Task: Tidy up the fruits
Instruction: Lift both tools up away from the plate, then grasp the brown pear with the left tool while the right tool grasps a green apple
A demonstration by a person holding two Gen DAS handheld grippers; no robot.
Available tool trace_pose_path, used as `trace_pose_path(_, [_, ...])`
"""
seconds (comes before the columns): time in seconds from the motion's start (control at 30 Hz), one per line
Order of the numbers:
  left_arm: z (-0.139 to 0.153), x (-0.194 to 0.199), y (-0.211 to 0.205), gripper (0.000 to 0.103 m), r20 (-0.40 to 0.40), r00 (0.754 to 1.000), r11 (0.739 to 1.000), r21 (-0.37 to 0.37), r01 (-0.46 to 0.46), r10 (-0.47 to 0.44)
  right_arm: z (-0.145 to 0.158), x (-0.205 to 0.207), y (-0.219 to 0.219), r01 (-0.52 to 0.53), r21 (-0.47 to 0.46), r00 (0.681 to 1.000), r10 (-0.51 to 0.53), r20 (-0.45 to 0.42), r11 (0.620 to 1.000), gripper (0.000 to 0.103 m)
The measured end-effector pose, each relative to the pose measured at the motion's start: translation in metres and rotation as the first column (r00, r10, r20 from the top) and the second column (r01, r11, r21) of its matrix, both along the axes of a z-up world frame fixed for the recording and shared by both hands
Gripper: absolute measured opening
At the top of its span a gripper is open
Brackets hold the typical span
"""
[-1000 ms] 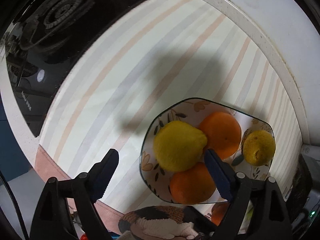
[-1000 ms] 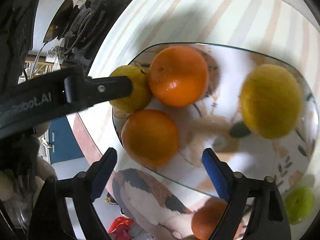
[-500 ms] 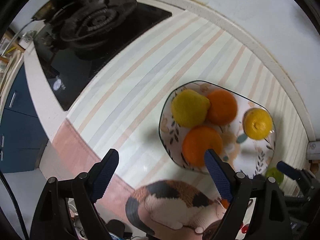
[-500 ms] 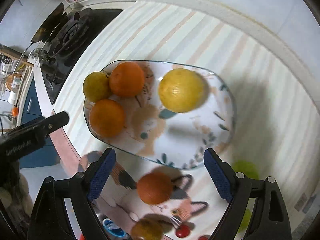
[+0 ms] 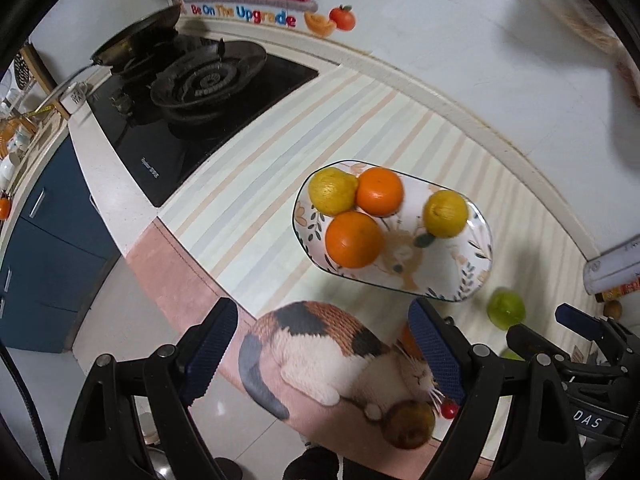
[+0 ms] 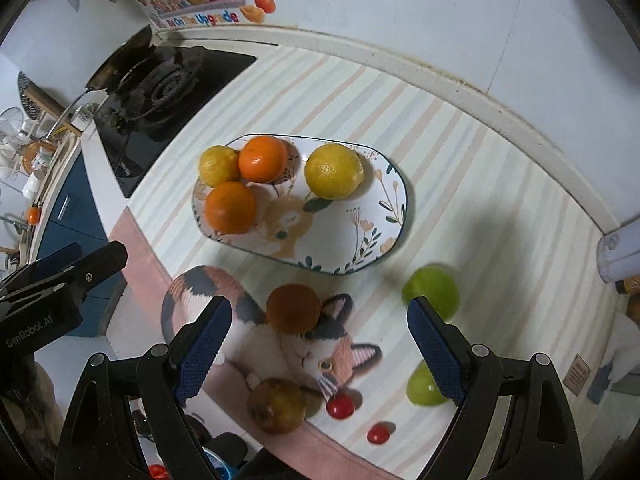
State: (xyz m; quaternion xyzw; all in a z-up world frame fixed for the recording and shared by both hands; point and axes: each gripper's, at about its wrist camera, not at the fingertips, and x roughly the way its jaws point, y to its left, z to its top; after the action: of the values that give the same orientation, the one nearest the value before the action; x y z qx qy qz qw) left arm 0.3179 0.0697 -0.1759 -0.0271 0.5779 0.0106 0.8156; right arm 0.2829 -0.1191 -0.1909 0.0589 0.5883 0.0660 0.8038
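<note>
A floral plate (image 6: 372,216) (image 5: 472,264) on the striped mat holds two oranges (image 6: 263,159) (image 6: 230,207) and two yellow citrus fruits (image 6: 334,171) (image 6: 218,165). Off the plate lie another orange (image 6: 294,308), two green fruits (image 6: 432,290) (image 6: 424,388), a brown pear (image 6: 276,406) and two small red tomatoes (image 6: 340,406). My left gripper (image 5: 322,350) is open and empty, high above the mat's near edge. My right gripper (image 6: 318,346) is open and empty above the loose fruit.
A black gas stove (image 5: 200,84) with a pan (image 5: 136,40) stands to the left. The white wall (image 6: 400,8) runs behind the counter. Blue cabinets (image 5: 44,232) are below left. A bottle (image 6: 620,252) lies at the right edge.
Both grippers have pulled up and back from the plate. The loose fruit on the near mat has come into view. Both stayed open.
</note>
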Motion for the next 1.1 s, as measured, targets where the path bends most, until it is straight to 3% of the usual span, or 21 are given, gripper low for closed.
trace_pose_path(0.5, [0.071,-0.074,-0.019,0.087,0.150,0.988,0.999,0.034,0.027,-0.032,0.079,-0.071,-0.009,-0.024,-0.026,0.988,0.028,0.153,0.999,0.092])
trace_pose_path(0.7, [0.079,-0.085,-0.026,0.087,0.158,0.987,0.999,0.014,0.035,-0.037,0.090,-0.084,-0.025,-0.004,0.037,0.987,-0.002,0.163,0.999,0.092])
trace_pose_path(0.8, [0.074,-0.084,-0.031,0.087,0.147,0.988,0.999,0.013,0.041,-0.043,0.081,-0.082,-0.042,0.025,0.073,0.989,-0.036,0.143,0.997,0.092])
trace_pose_path(0.83, [0.068,-0.083,-0.035,0.090,0.131,0.990,0.999,0.011,0.045,-0.046,0.075,-0.079,-0.048,0.036,0.077,0.990,-0.046,0.130,0.996,0.092])
trace_pose_path(0.87, [0.061,-0.082,-0.038,0.099,0.114,0.992,0.999,0.013,0.049,-0.050,0.067,-0.077,-0.054,0.049,0.080,0.992,-0.057,0.110,0.996,0.092])
trace_pose_path(1.0, [0.021,-0.082,-0.055,0.101,0.024,0.997,0.997,0.020,0.079,-0.079,0.024,-0.064,-0.081,0.105,0.090,0.994,-0.106,0.009,0.990,0.092])
trace_pose_path(1.1, [-0.023,-0.083,-0.070,0.101,-0.094,0.991,0.995,0.018,0.097,-0.095,-0.010,-0.056,-0.101,0.144,0.066,0.988,-0.140,-0.065,0.987,0.092])
